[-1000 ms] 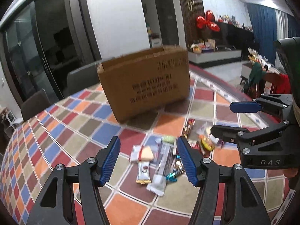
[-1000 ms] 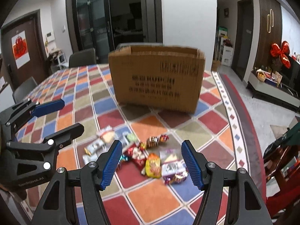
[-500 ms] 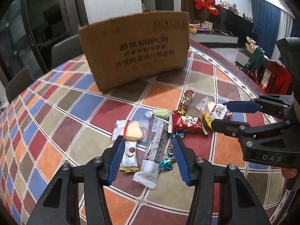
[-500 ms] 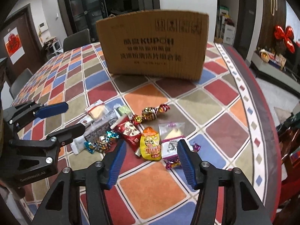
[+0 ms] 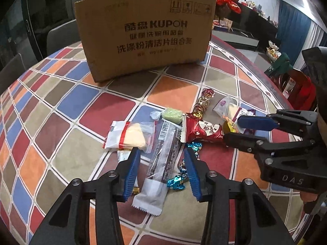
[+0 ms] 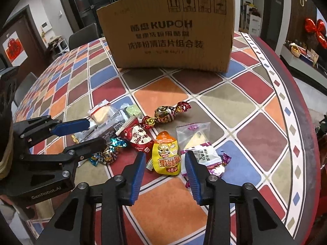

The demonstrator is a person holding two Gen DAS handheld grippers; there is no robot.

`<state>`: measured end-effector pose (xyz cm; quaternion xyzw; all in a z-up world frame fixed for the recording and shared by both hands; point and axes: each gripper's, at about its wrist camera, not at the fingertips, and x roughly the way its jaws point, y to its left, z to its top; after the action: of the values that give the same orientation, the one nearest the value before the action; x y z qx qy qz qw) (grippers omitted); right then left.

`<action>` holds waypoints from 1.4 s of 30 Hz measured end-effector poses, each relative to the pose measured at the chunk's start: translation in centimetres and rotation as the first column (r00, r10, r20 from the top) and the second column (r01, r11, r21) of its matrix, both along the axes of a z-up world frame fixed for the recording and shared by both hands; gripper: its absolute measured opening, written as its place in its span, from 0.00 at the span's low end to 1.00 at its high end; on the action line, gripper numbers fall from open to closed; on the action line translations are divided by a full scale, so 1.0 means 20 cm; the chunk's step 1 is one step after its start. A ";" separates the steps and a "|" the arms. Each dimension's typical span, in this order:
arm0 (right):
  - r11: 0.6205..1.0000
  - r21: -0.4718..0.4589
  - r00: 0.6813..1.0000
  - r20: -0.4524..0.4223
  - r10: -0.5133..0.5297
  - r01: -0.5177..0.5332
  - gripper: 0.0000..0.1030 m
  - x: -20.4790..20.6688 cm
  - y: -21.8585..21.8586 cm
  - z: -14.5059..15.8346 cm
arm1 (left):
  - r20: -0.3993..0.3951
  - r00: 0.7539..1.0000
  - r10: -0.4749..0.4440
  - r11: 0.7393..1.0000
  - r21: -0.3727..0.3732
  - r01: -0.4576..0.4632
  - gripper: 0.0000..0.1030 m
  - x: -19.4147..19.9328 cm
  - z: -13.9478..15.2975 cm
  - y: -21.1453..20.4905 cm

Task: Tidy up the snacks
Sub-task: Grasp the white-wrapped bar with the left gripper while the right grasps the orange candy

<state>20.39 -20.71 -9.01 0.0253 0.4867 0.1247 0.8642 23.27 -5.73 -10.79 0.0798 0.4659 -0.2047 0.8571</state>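
Already both tongs have just been narrowing: left gripper [image 5: 162, 170] straddles the long bar [image 5: 163, 159], lengthwise toward the box [image 5: 145, 32]; right gripper [image 6: 166, 168] flanks the yellow pouch [image 6: 167, 155], neither pinched yet.

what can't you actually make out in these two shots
- Inside of the cardboard box: both views show only its printed front wall.
- Small packet in the left wrist view: mostly covered by the left hand-held gripper.
- Yellow snack pouch in the left wrist view: hidden behind the right hand-held gripper.
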 end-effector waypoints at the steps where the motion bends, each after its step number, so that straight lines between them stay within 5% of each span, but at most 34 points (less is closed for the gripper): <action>1: 1.000 0.003 1.000 -0.003 0.002 -0.002 0.40 0.01 0.00 0.00 | -0.005 1.000 0.002 1.000 -0.006 -0.002 0.43 0.01 0.00 0.00; 15: 0.998 0.056 1.000 -0.027 -0.006 0.008 0.30 0.02 0.00 -0.02 | -0.043 0.999 -0.003 0.999 -0.039 0.002 0.33 0.02 -0.01 -0.01; 20: 0.998 0.067 1.000 -0.018 -0.006 0.007 0.30 -0.01 0.01 0.00 | -0.052 0.999 -0.011 0.999 -0.044 0.008 0.18 0.01 -0.01 -0.02; 30: 0.996 0.086 1.000 -0.011 0.004 -0.003 0.30 -0.04 0.05 0.02 | -0.097 0.995 -0.025 1.000 -0.016 0.023 0.25 0.08 -0.04 -0.07; 35: 0.996 0.091 1.000 -0.008 0.000 0.001 0.29 -0.04 0.05 0.03 | -0.092 0.995 -0.025 0.999 -0.024 0.023 0.20 0.07 -0.04 -0.08; 42: 0.995 0.101 1.000 0.019 0.003 -0.005 0.29 -0.06 0.04 0.08 | -0.017 1.000 0.018 0.998 -0.054 -0.019 0.20 -0.03 0.10 -0.02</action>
<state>19.25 -19.96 -7.31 0.0666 0.4717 0.1510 0.8662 22.63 -6.03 -8.83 0.0505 0.4678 -0.2098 0.8571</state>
